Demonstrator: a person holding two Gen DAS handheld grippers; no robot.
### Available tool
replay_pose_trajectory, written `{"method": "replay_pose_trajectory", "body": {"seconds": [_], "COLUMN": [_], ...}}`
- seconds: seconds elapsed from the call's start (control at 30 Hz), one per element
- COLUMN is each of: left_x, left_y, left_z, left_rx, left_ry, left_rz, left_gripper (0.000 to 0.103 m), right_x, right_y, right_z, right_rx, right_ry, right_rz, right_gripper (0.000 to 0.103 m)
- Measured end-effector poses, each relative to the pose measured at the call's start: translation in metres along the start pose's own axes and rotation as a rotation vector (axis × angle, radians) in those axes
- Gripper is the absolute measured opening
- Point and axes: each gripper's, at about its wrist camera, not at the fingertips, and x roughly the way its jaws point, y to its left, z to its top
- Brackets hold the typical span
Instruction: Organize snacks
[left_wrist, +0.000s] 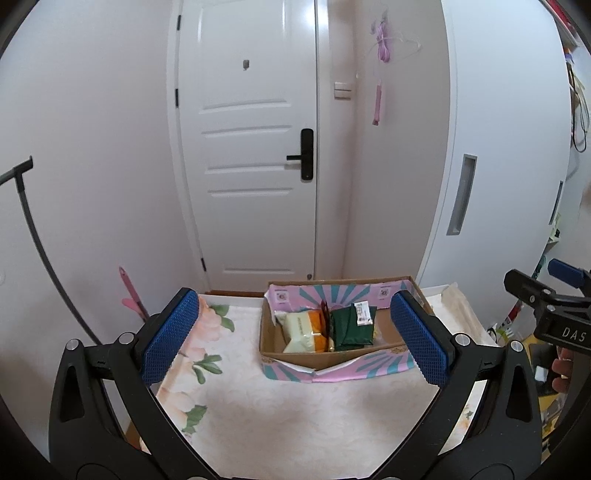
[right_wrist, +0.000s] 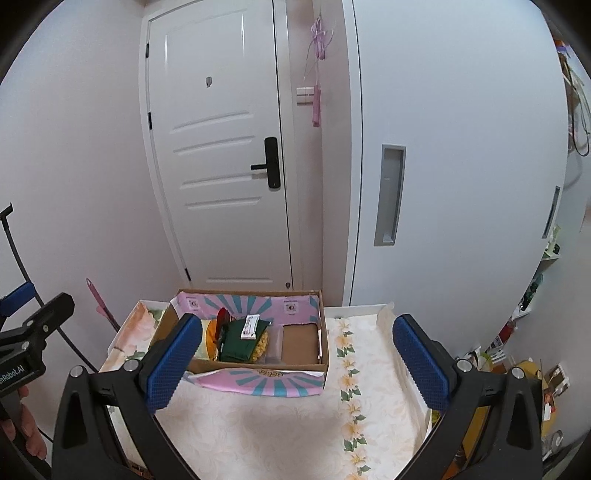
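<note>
A cardboard box (left_wrist: 280, 363) (right_wrist: 258, 382) with pink and teal outer print stands at the far end of a small table. Inside lie a pale yellow snack pack (left_wrist: 301, 330), an orange pack (left_wrist: 320, 325) and dark green packs (left_wrist: 351, 325) (right_wrist: 238, 339) with a white label. The box's right half shows bare cardboard (right_wrist: 300, 341). My left gripper (left_wrist: 295, 339) is open above the table, short of the box, nothing between its blue pads. My right gripper (right_wrist: 297, 360) is also open and empty, held back from the box.
The table wears a cream floral cloth (left_wrist: 295, 417) (right_wrist: 280, 424). Behind it are a white door (left_wrist: 247, 147) and a white cabinet (right_wrist: 461, 166). A pink-handled tool (left_wrist: 131, 291) leans at the left wall. Clutter sits on the floor at right (right_wrist: 532, 373).
</note>
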Motion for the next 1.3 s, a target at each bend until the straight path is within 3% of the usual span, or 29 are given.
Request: {"method": "replay_pose_trajectory", "body": {"seconds": [1.3], "left_x": [0.014], "left_y": [0.01], "left_z": [0.004], "left_rx": [0.007], "left_ry": [0.01], "left_rz": [-0.014], "left_gripper": [0.103], "right_x": [0.007], "right_y": [0.019], "right_z": [0.008], "right_rx": [-0.005], "right_ry": [-0.024], "right_rz": [-0.025], "right_gripper": [0.103]}}
